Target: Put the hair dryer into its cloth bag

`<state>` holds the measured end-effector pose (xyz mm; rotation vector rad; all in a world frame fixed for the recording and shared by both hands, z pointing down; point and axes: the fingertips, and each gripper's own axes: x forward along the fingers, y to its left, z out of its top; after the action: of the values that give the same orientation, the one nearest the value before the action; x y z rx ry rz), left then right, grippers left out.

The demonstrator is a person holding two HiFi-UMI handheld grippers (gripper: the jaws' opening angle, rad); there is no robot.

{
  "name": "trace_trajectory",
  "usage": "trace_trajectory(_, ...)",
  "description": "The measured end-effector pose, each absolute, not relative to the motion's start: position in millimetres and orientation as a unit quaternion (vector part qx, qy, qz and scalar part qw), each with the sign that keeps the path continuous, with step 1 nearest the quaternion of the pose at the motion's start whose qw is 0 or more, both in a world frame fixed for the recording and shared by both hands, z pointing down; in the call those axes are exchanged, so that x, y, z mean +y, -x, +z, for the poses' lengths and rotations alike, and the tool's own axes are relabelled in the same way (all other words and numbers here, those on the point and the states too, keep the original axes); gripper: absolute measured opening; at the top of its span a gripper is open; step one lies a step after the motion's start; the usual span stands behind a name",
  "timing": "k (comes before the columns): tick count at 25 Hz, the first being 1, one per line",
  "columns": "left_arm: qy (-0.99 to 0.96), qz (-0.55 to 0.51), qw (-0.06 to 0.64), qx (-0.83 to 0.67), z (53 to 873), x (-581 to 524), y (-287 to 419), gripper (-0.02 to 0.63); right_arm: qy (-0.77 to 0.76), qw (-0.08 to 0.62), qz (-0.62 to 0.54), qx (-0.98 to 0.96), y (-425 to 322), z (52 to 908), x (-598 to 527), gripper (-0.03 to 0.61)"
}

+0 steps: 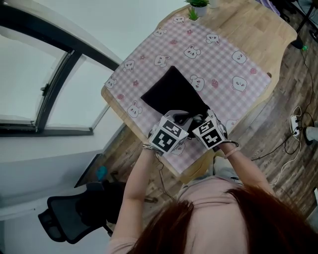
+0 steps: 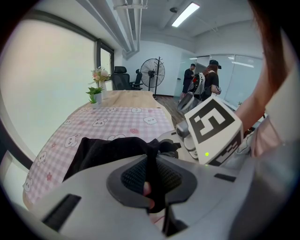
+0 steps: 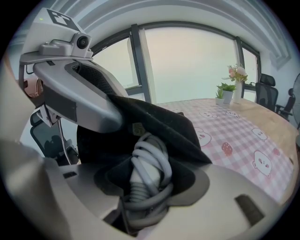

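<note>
A black cloth bag (image 1: 173, 94) lies on the pink checked tablecloth (image 1: 223, 64). My left gripper (image 1: 182, 119) is at the bag's near edge, shut on a pinched strip of the bag's black fabric (image 2: 152, 164), which it holds up. My right gripper (image 1: 201, 120) sits close beside it on the right. In the right gripper view its jaws (image 3: 145, 187) are closed on the hair dryer's handle (image 3: 149, 164), which is wrapped in grey cord and sits at the bag's mouth (image 3: 159, 122). The bag hides the dryer's body.
A small potted plant (image 1: 198, 7) stands at the table's far end. A black office chair (image 1: 74, 211) sits on the floor at lower left, and cables (image 1: 294, 124) lie on the floor at right. A fan (image 2: 152, 72) and people (image 2: 206, 82) are far behind.
</note>
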<state>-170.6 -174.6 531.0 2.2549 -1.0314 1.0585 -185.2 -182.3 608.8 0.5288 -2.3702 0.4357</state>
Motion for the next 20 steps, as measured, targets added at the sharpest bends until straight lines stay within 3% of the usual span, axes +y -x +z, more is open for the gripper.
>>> trace_trajectory(20, -0.816, 0.376, 0.243, -0.366, 546, -177, 175, 0.037, -0.197, 0.324, 0.155, -0.912, 202, 625, -196, 0.221)
